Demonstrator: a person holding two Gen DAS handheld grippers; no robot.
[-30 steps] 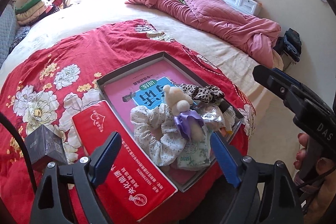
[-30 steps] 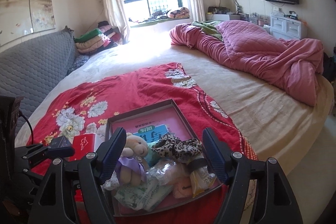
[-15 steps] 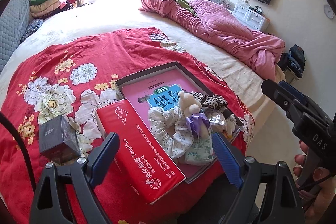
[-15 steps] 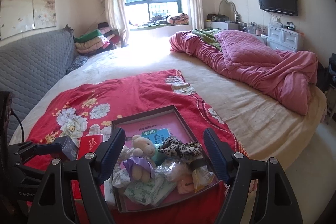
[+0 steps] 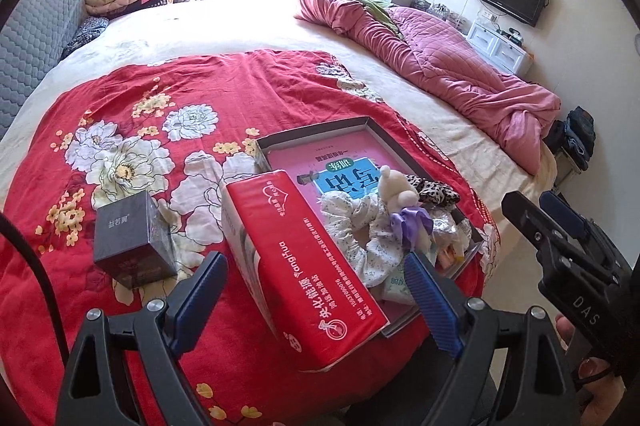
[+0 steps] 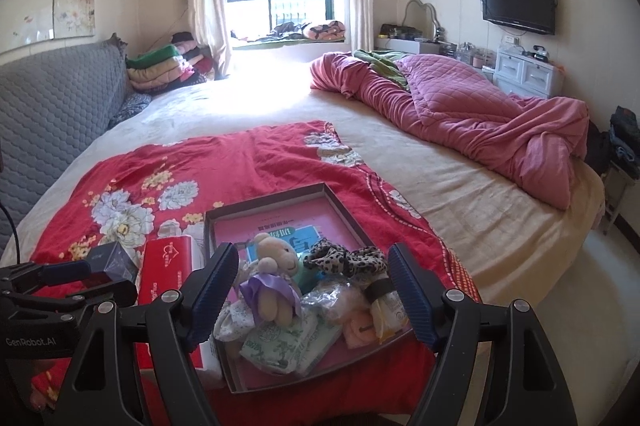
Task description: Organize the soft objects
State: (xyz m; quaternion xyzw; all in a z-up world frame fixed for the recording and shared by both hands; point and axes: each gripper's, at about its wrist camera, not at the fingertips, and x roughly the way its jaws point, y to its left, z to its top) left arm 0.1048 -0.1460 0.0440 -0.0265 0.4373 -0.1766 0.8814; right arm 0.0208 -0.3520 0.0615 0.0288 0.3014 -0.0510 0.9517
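A shallow dark tray [image 6: 347, 211] lies on the red floral blanket [image 6: 224, 162] near the bed's front edge. Piled in it are a small teddy bear in a purple dress [image 6: 275, 282], a leopard-print scrunchie [image 6: 344, 260], a white floral scrunchie [image 5: 362, 222], tissue packs [image 6: 286, 344] and small wrapped items. A red tissue box [image 5: 304, 262] rests along the tray's left side. My left gripper [image 5: 316, 300] is open above the box's near end. My right gripper [image 6: 312, 292] is open in front of the pile, with nothing between its fingers.
A dark cube box [image 5: 134, 240] stands on the blanket left of the red box. A bunched pink quilt [image 6: 460, 110] lies at the far right of the bed. Folded blankets [image 6: 164, 66] are stacked by the grey headboard [image 6: 52, 106]. A white dresser [image 6: 528, 72] stands under the wall television.
Both views have drawn back and shifted, so the tray and red box sit farther from the fingers. The left view has rolled, showing more of the dark cube box. Both grippers stay open.
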